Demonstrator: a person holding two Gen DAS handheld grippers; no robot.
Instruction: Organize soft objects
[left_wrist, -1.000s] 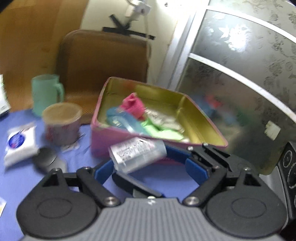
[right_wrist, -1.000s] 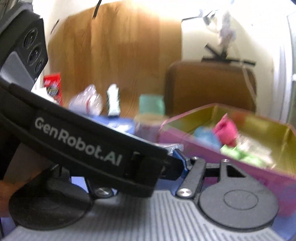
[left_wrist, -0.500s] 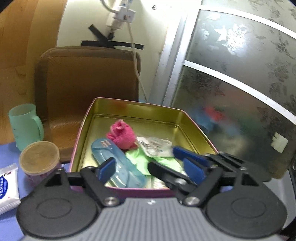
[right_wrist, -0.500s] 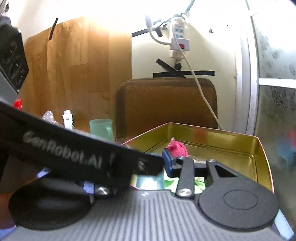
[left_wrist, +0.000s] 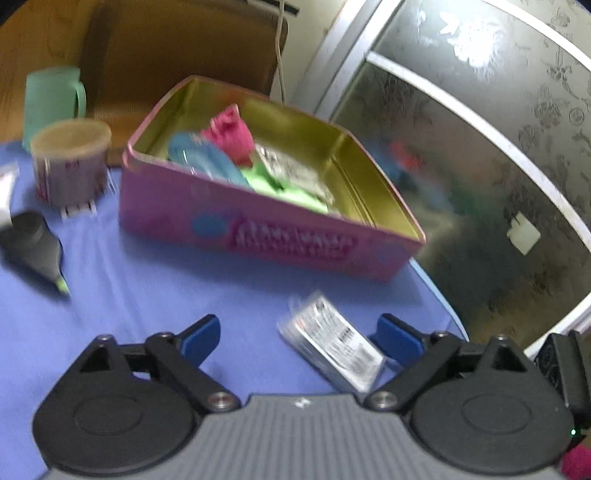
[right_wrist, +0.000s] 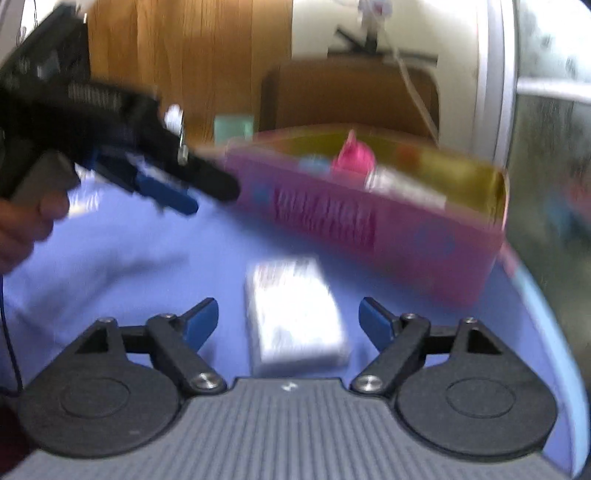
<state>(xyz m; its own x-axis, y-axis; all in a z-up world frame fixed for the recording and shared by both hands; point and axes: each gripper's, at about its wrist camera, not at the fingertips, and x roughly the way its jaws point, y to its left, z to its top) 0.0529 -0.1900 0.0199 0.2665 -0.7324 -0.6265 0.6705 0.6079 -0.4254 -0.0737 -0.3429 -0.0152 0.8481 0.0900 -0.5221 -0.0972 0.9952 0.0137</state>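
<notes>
A white printed tissue packet (left_wrist: 332, 347) (right_wrist: 295, 314) lies on the blue tablecloth (left_wrist: 155, 288) in front of the pink tin (left_wrist: 258, 229) (right_wrist: 369, 229). It sits between the fingers of my left gripper (left_wrist: 297, 330), close to the right-hand finger; the jaws are opening and do not press it. My right gripper (right_wrist: 288, 310) also straddles the packet, jaws opening, with a gap on each side. The tin holds a pink soft piece (left_wrist: 232, 133), a blue case (left_wrist: 207, 158), green cloth (left_wrist: 291, 188) and a silvery pouch. The left gripper (right_wrist: 147, 181) shows at the upper left of the right wrist view.
A green mug (left_wrist: 51, 99), a lidded cup (left_wrist: 70, 162) and a black highlighter (left_wrist: 37, 251) stand left of the tin. Behind is a brown chair back (left_wrist: 177, 48). A frosted glass door (left_wrist: 480, 166) borders the table's rounded right edge (right_wrist: 546, 325). A hand (right_wrist: 22, 229) holds the left gripper.
A second ago the packet was between the left gripper's jaws; now it lies on the cloth. Both grippers have pulled back from over the tin, come lower, and stand wider.
</notes>
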